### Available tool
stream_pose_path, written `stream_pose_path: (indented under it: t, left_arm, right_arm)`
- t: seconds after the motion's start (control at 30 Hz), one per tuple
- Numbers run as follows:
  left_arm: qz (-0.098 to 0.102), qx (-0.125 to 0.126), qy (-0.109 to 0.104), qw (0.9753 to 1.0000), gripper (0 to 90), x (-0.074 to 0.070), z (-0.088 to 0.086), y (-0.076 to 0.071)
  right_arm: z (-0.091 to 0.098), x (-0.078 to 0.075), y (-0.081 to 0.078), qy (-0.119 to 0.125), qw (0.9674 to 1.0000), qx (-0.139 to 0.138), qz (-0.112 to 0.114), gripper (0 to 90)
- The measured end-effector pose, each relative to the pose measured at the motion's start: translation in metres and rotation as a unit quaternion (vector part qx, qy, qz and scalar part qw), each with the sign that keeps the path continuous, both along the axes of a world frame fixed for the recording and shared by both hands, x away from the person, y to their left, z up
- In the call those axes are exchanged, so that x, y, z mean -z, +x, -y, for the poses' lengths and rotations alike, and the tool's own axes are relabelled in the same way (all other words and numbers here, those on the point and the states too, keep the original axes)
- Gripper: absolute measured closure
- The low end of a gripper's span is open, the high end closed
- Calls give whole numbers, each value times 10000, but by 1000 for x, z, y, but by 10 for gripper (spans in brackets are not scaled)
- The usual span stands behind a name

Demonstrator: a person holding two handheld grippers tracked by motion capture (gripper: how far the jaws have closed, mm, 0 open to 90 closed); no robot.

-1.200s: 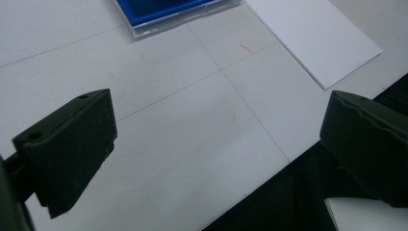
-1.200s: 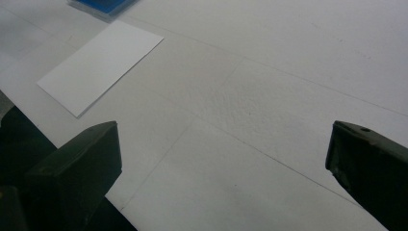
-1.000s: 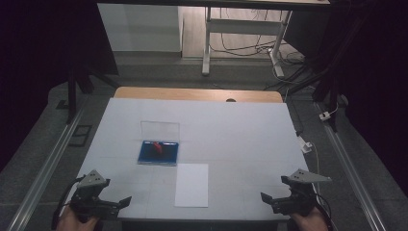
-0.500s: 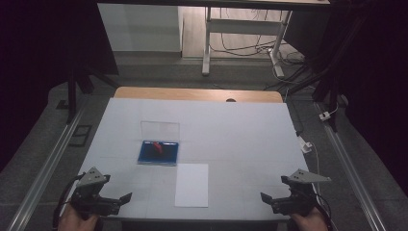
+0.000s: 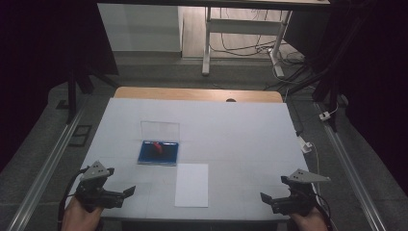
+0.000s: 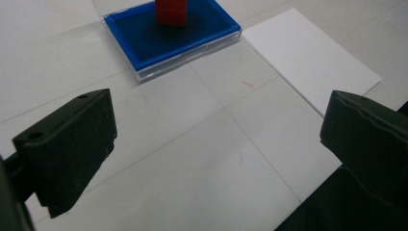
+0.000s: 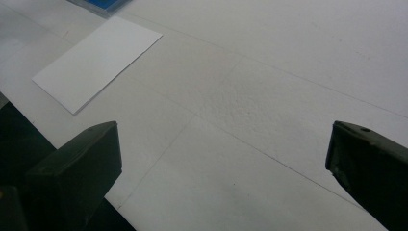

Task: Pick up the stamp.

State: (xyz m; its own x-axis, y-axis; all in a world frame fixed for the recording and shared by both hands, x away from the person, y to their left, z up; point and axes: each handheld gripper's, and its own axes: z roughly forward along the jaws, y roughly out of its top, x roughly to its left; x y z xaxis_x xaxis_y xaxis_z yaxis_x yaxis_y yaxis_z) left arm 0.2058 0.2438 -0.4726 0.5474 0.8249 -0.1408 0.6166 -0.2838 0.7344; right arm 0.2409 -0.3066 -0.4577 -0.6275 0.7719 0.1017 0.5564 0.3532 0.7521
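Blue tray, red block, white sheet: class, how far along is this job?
Done: nothing visibly; the red block stands on the blue tray, and the white sheet lies beside it. In hand: nothing; the left gripper and right gripper are open at the near edge. Left: apparently everything, goal unknown.

White table (image 5: 240,139), blue tray (image 5: 159,153), red block (image 5: 158,147), paper sheet (image 5: 192,185).

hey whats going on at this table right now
A person holds a gripper in each hand at the near edge of a white table. The left gripper and right gripper both have their jaws wide open and hold nothing. Ahead of the left one, a blue tray carries a small red block, beside a white sheet of paper. Nothing is being touched.
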Motion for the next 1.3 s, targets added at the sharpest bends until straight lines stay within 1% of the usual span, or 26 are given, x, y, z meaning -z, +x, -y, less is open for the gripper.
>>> stream_pose_path:
  t: [0.07, 0.2, 0.23, 0.3, 0.33, 0.47, 0.6, 0.7, 0.87, 1.13, 1.3]
  left_arm:
    - [73, 89, 19, 9999, 0, 0, 2, 4]
    - [117, 183, -25, 9998, 0, 1, 5, 14]
    - [114, 196, -48, 9997, 0, 1, 6, 16]
    - [80, 233, -167, 9996, 0, 2, 7, 20]
    - [69, 251, -172, 9995, 0, 1, 8, 22]
    - [111, 260, -71, 9996, 0, 1, 12, 30]
    - [204, 225, 60, 9995, 0, 1, 16, 39]
    - [220, 202, 73, 9995, 0, 0, 19, 46]
    - [174, 190, 144, 9996, 0, 2, 25, 59]
    - [62, 118, 143, 9998, 0, 5, 30, 76]
    - [59, 73, 264, 9996, 0, 6, 34, 85]
  right_arm:
    - [0, 0, 0, -2, 10000, -6, -5, 0]
    - [0, 0, 0, -11, 10000, -12, -19, 0]
    - [0, 0, 0, -16, 10000, -10, -25, 0]
    - [0, 0, 0, -16, 10000, -13, -24, 0]
    - [0, 0, 0, -16, 10000, -12, -24, 0]
    - [0, 0, 0, -28, 10000, -4, -27, 0]
    - [-1, 0, 0, -38, 10000, -17, -40, 0]
    - [-1, 1, 1, -51, 10000, -60, -49, 0]
    - [-1, 1, 1, -42, 10000, -44, -65, 0]
    - [-1, 1, 1, -36, 10000, -44, -73, 0]
    - [-1, 1, 1, -36, 9999, -48, -82, 0]
